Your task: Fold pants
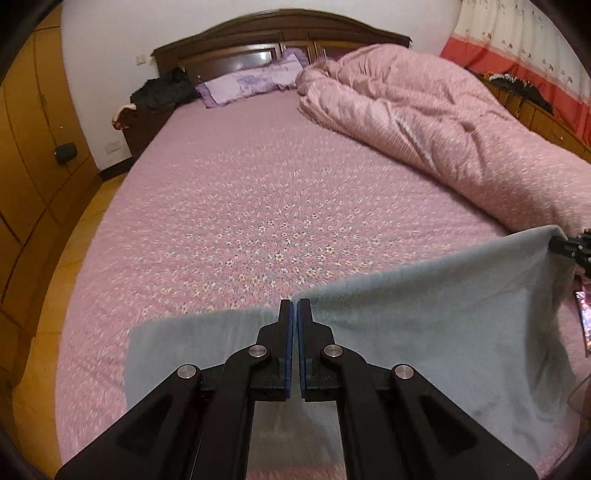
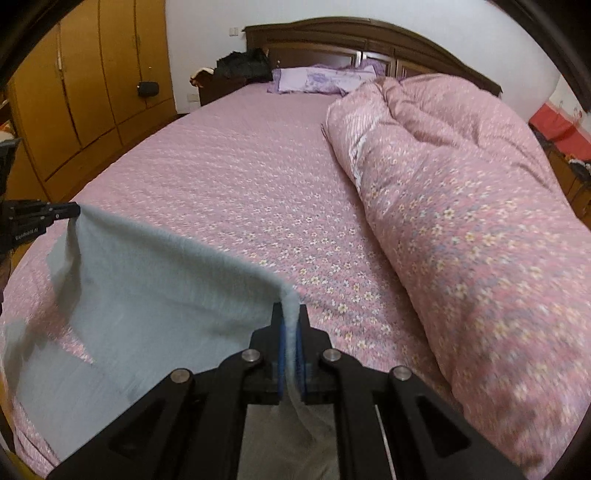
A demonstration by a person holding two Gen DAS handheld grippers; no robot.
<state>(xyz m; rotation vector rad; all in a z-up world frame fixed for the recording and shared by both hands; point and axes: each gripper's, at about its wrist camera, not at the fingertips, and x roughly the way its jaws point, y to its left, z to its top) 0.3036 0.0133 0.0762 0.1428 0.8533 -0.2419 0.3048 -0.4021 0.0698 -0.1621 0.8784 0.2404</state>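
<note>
Left hand-held gripper [image 1: 294, 306] clamped, right hand-held gripper [image 2: 290, 312] too (both angled down).

Both grippers [image 1: 294, 306] [image 2: 290, 312]: black linkage arms, silver rivets, blue pads [image 2: 281, 343].

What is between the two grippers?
The grey pants hang stretched between the left gripper and the right gripper, each shut on one end of the top edge; the right wrist view shows this.

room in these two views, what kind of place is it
A home bedroom, most likely. A wide bed with a dark wooden headboard, a purple pillow and a rolled pink quilt fills both views, and wooden wardrobe doors line the wall.
</note>
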